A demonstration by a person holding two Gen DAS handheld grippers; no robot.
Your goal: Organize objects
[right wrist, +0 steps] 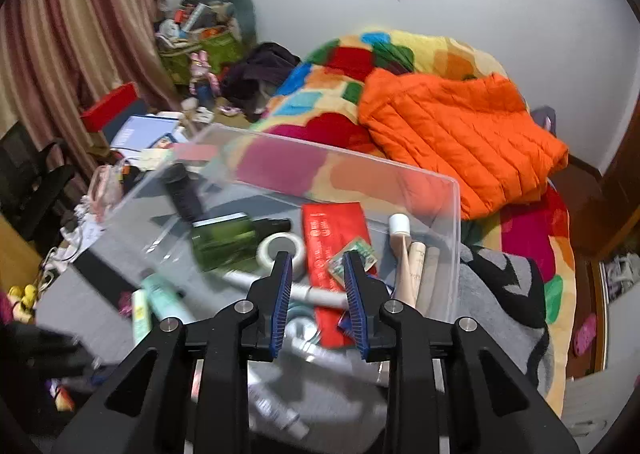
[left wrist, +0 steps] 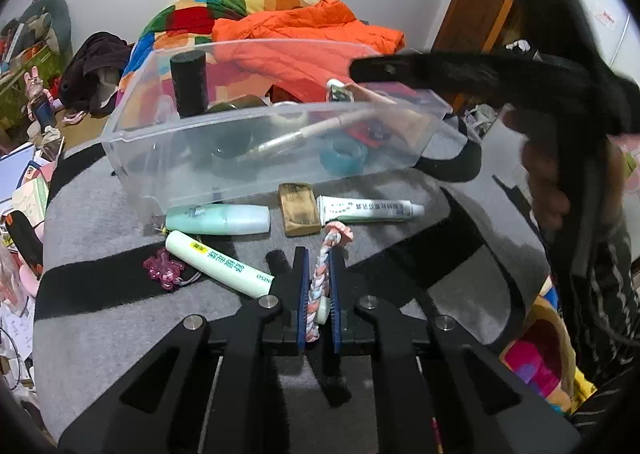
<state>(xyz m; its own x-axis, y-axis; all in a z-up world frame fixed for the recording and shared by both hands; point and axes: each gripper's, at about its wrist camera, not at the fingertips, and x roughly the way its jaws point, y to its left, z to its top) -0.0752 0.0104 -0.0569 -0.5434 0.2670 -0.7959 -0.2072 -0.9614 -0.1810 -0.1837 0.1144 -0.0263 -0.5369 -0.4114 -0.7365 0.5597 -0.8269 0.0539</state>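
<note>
Braided rope (left wrist: pixel 320 278) points toward clear bin (left wrist: pixel 256 157).

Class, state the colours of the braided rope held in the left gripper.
The braided rope is pink, white and pale blue, clearest in the left wrist view.

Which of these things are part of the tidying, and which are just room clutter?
Part of the job:
- clear plastic bin
- braided rope, clamped in the left gripper
- mint bottle, white tube, toothpaste tube, brown block, pink hair tie on the grey mat
- right gripper, open above the bin

Just lying about:
- orange jacket
- colourful blanket
- striped curtain
</note>
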